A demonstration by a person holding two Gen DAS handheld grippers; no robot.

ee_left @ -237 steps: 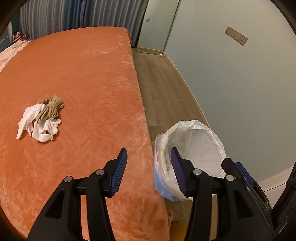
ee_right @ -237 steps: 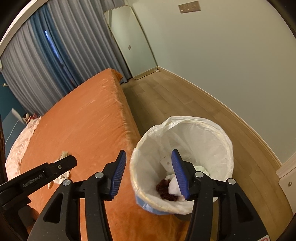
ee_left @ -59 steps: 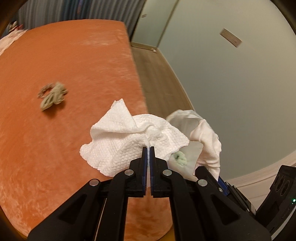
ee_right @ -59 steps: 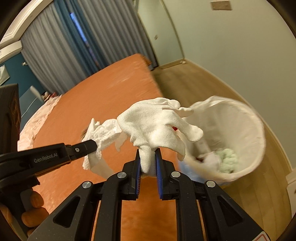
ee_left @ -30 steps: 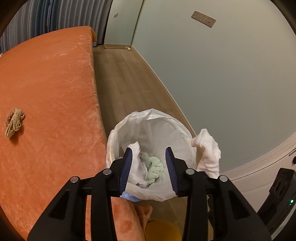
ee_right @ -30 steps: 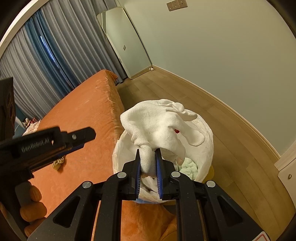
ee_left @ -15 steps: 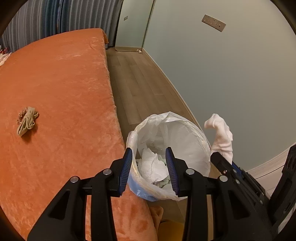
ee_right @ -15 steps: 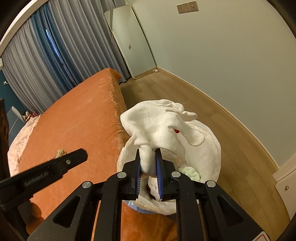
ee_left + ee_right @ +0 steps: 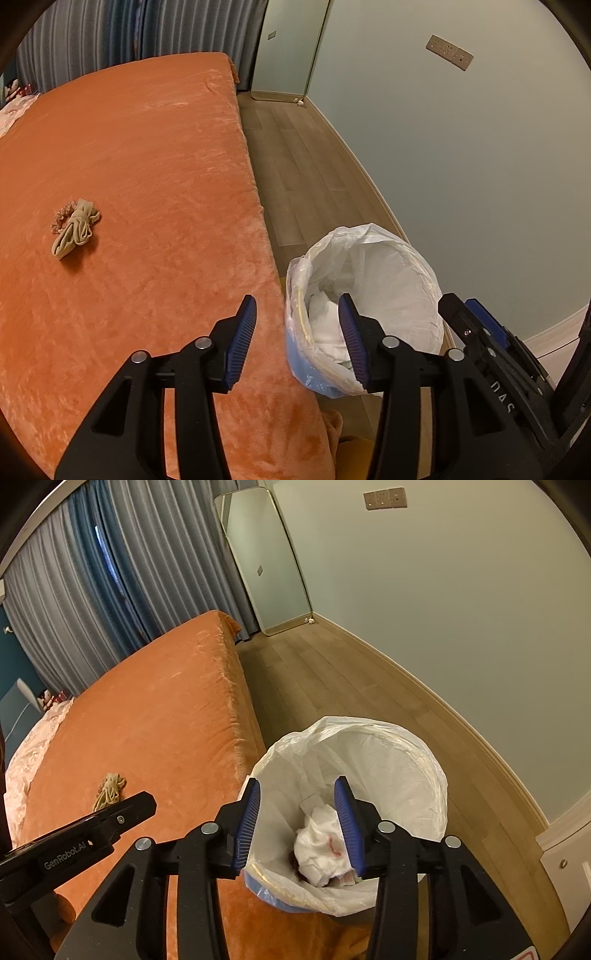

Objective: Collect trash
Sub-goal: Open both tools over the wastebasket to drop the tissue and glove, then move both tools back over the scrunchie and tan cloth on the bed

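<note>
A: How do the two grippers stand?

B: The right gripper (image 9: 297,805) hangs over the trash bin (image 9: 421,771); its jaws have just been opening and now stand spread, with nothing between the pads. The left gripper (image 9: 297,328) is spread too, its jaws having just widened, empty, straddling the edge of the bed (image 9: 147,166) and the bin's rim.

A: And the trash?

B: In the right wrist view, a crumpled white glove with a red mark (image 9: 325,843) lies in the white-lined bin at about 5 o'clock from the jaws, on other white waste. One piece is not yet collected: a tan cloth wad (image 9: 74,227) lies on the orange bedspread, at 10 o'clock from the left gripper and well apart from it.

A: Surroundings?

B: The bin stands on the wooden floor (image 9: 332,672) touching the bed's side. A mirror (image 9: 266,561) leans against the wall at 12 o'clock, beside grey-blue curtains (image 9: 92,572).
</note>
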